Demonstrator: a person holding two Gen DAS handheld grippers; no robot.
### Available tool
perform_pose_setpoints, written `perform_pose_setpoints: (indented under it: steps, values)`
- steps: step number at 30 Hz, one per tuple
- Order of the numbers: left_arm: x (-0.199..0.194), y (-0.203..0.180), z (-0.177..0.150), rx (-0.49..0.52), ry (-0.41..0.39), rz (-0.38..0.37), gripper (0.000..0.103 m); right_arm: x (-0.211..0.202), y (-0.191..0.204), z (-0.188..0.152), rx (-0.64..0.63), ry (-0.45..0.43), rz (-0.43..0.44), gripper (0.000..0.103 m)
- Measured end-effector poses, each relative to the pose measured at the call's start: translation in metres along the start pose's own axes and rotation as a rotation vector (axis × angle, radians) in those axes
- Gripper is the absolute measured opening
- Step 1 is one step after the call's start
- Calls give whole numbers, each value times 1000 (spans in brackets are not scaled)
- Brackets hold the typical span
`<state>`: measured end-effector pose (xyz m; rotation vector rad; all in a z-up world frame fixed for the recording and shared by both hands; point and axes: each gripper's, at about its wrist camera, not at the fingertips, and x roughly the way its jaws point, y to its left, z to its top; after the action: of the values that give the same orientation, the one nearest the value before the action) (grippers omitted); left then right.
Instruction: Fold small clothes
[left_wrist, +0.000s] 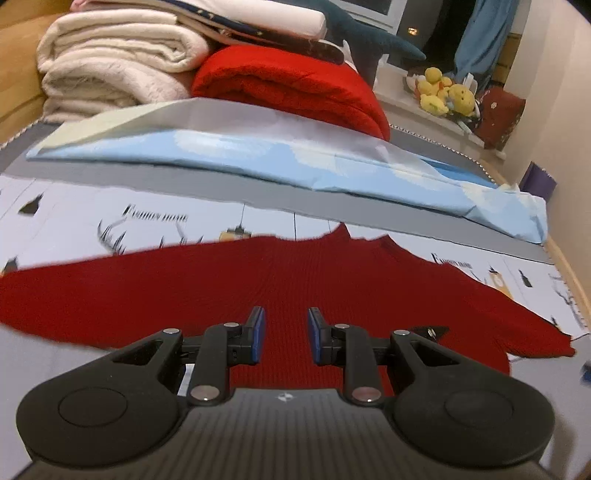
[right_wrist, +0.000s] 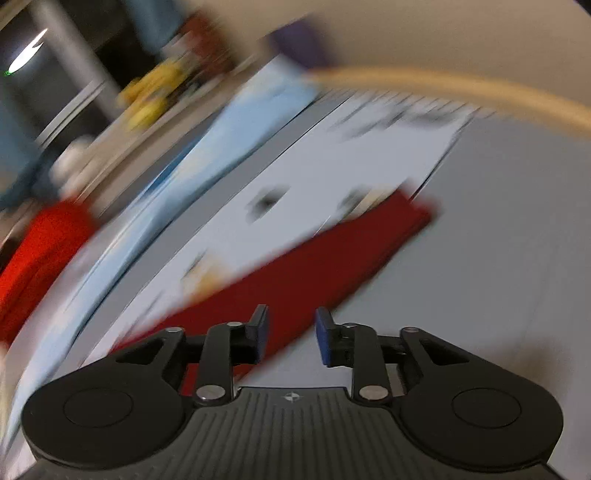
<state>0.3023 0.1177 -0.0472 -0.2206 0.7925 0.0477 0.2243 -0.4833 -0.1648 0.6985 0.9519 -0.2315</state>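
A dark red knit sweater (left_wrist: 258, 288) lies flat on a printed sheet (left_wrist: 74, 214), its neck pointing away and its sleeves spread left and right. My left gripper (left_wrist: 286, 317) hangs over the middle of the sweater. It is open, with an empty gap between its blue pads. The right wrist view is smeared by motion. In it one red sleeve (right_wrist: 314, 258) runs diagonally up to the right across the pale sheet (right_wrist: 332, 177). My right gripper (right_wrist: 291, 317) is open over the sleeve's near edge, with nothing between its pads.
Behind the sweater lies a folded light blue sheet (left_wrist: 258, 158). Further back is a stack of cream blankets (left_wrist: 110, 62) and a red blanket (left_wrist: 295, 88). Yellow plush toys (left_wrist: 447, 92) sit on a sill at the right. A wooden bed edge (right_wrist: 480, 88) curves along the far side.
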Motion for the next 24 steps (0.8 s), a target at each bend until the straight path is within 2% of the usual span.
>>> perform_pose_setpoints:
  steps: [3, 5, 7, 9, 11, 12, 13, 14, 17, 19, 22, 24]
  values:
    - [-35, 1, -22, 1, 8, 8, 27, -21, 20, -55, -113, 164, 62, 35]
    - [-60, -1, -45, 33, 15, 8, 34, -24, 25, -87, -194, 239, 65, 42]
    - [-76, -1, -75, 58, 31, 24, 40, -17, 25, -123, -271, 322, 2, 43]
    - [-82, 0, -109, 57, 78, 38, 40, -7, 24, -145, -336, 384, -101, 43]
    - [-79, -3, -143, 65, 136, 49, 40, -7, 27, -160, -408, 377, -135, 40]
    - [-76, -7, -159, 76, 159, 53, 40, -10, 27, -166, -436, 371, -143, 31]
    - [-73, -11, -174, 88, 180, 52, 40, -14, 27, -170, -449, 362, -133, 10]
    - [-69, -16, -188, 99, 199, 49, 40, -23, 27, -171, -448, 328, -131, 7]
    - [-58, -20, -222, 101, 240, 67, 40, -45, 22, -172, -392, 266, -116, 6]
    - [-54, -17, -237, 106, 264, 90, 40, -54, 19, -173, -411, 247, -123, 6]
    - [-60, -8, -241, 127, 215, 135, 40, -64, 18, -172, -456, 189, -192, 8]
    - [-64, 1, -238, 133, 176, 172, 41, -72, 16, -170, -442, 153, -166, 15]
